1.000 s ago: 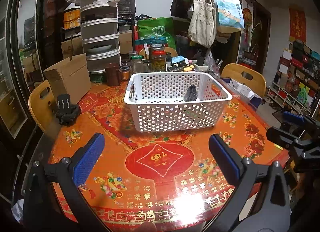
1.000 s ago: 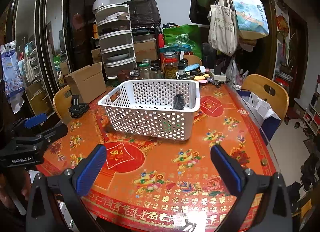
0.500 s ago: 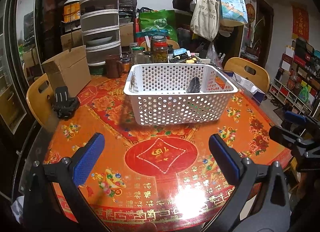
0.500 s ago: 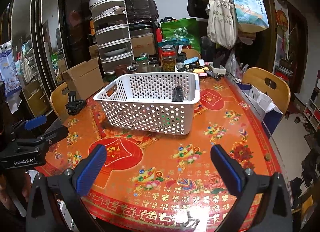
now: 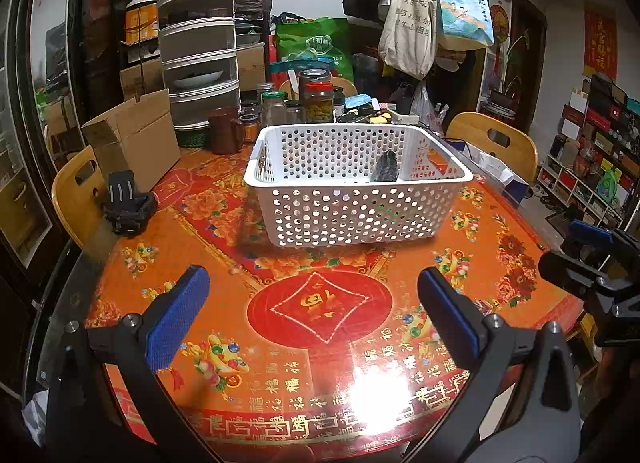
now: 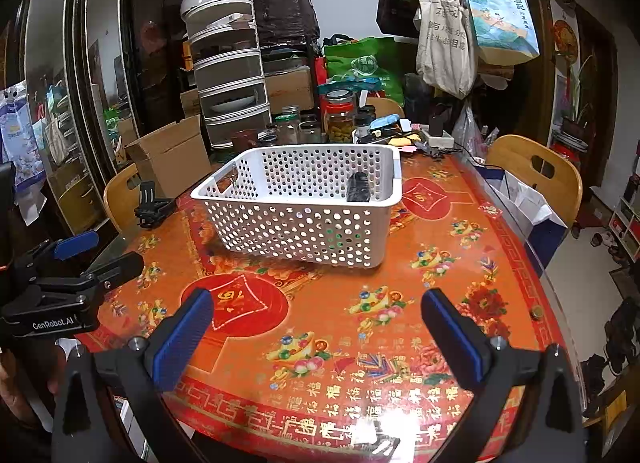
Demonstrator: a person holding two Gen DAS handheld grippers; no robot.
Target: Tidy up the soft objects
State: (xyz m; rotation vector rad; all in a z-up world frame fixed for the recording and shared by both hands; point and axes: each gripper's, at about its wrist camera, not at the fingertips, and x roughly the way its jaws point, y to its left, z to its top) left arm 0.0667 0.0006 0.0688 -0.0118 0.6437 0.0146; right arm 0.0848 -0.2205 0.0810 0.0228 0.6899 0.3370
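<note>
Two wrist views, both facing across the table (image 5: 320,347) toward the basket (image 5: 352,199)
Left looks from near edge; right from further right; each shows the other gripper

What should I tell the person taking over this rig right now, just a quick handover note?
Left gripper: open, empty, hovering above the near part of the table.
Right gripper: open, empty, also above the near edge.
White perforated basket: mid-table, upright.
Dark soft item: already inside the basket, leaning against its right wall. Something green shows through the basket's holes in the right wrist view, but I cannot tell what it is.
Done: at least one item is in the basket.
Left: no loose soft objects show on the open tablecloth; check the black strap bundle at the table's left edge and the back clutter before calling it finished.
</note>
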